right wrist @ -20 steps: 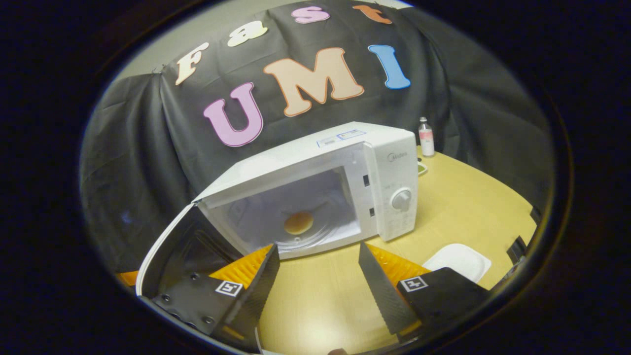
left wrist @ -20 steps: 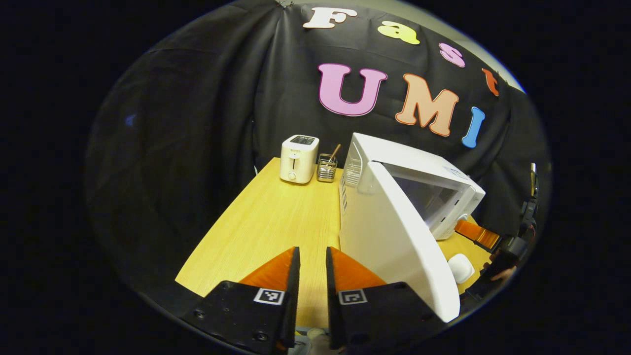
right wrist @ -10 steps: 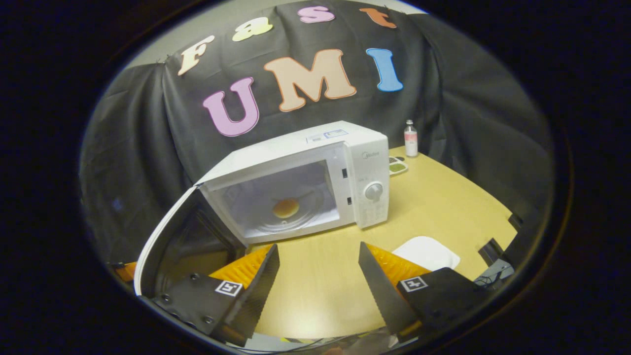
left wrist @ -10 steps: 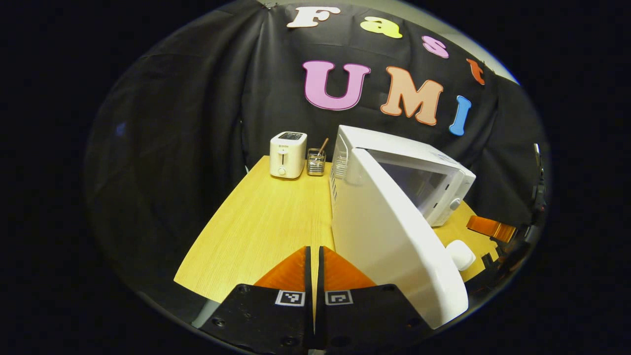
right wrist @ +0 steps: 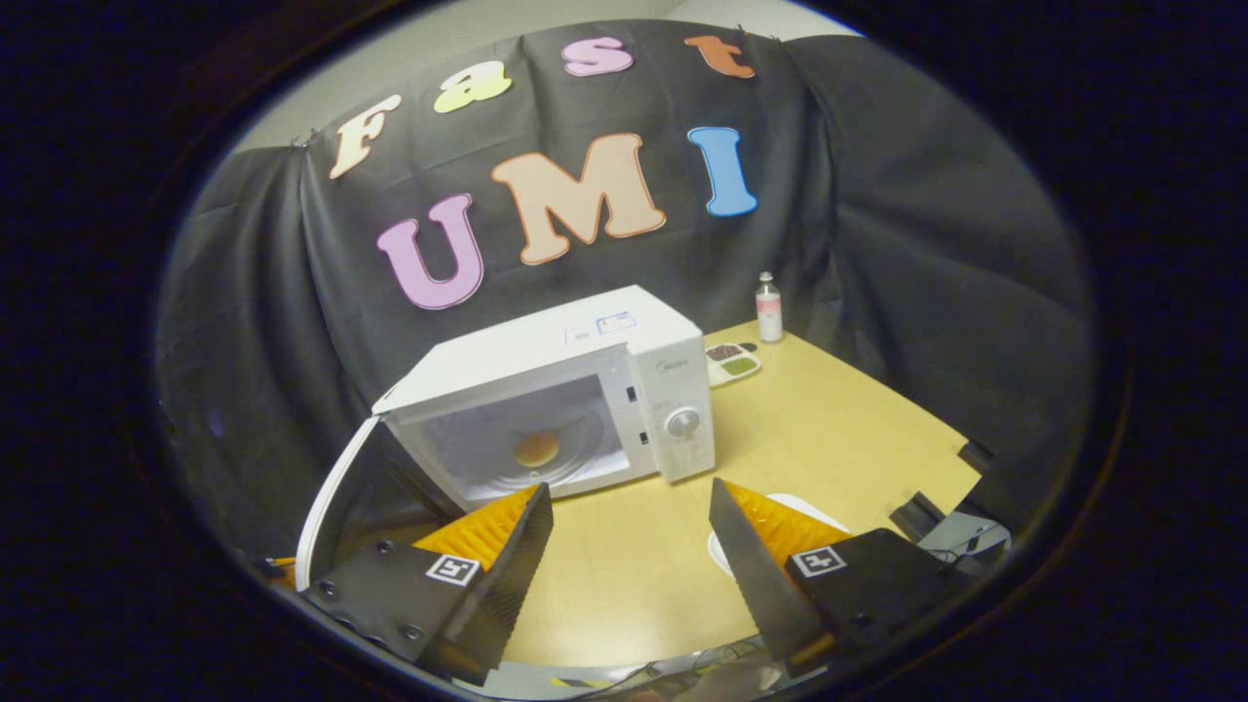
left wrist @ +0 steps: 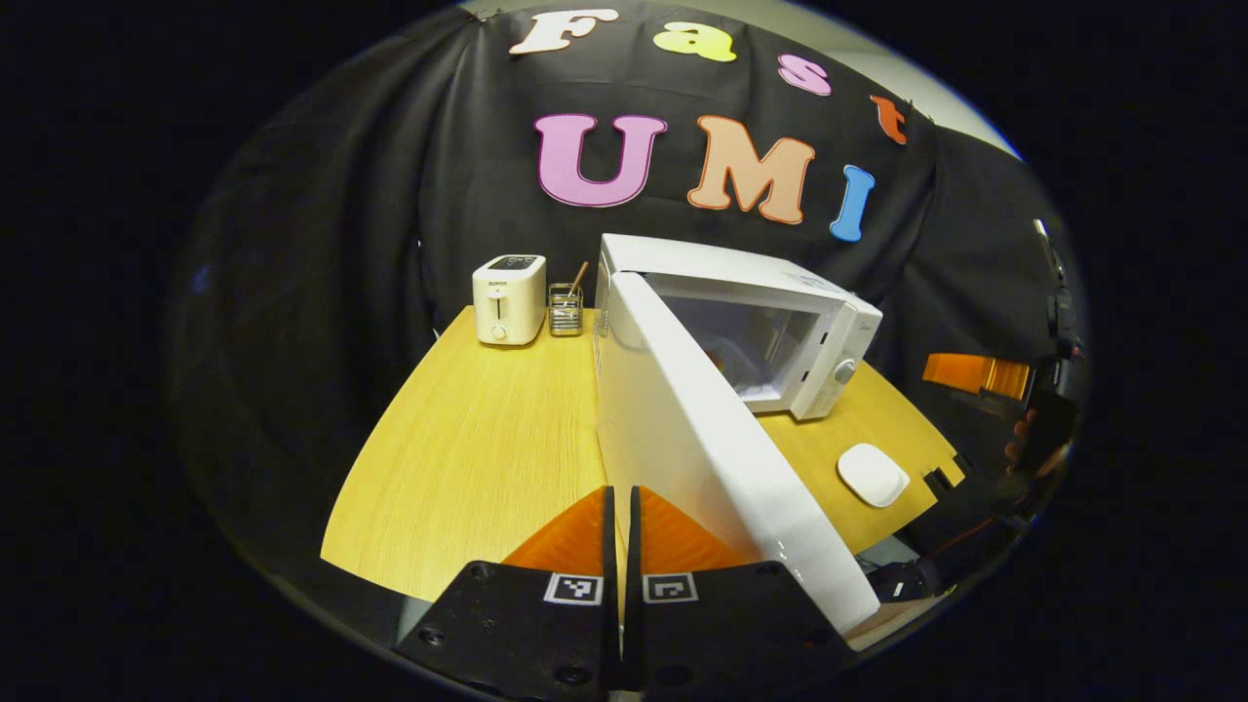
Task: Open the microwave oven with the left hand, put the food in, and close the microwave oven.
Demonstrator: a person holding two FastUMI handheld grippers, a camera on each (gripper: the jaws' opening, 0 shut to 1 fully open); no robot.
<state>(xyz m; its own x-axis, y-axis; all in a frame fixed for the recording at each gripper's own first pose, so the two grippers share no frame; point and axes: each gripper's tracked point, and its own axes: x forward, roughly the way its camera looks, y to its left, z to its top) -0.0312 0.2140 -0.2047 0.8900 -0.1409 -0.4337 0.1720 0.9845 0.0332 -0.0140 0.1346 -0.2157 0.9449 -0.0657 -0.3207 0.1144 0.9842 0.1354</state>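
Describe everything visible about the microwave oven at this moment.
The microwave oven is a white box standing on the wooden table, near the black cloth wall. Its door, hinged on its left side, stands wide open: white outside, dark inside. A round yellowish food item lies on the turntable in the lit cavity. The control panel carries a round knob. Neither gripper touches it.

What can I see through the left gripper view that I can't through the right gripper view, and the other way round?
The left gripper view has a toaster and a wire holder at the table's back, plus the door's white outer face. The right gripper view has the food on the turntable inside, a bottle and a small dish past the oven. Both share the microwave, door open, the wooden table and a white plate. The left gripper is shut, the right gripper open.
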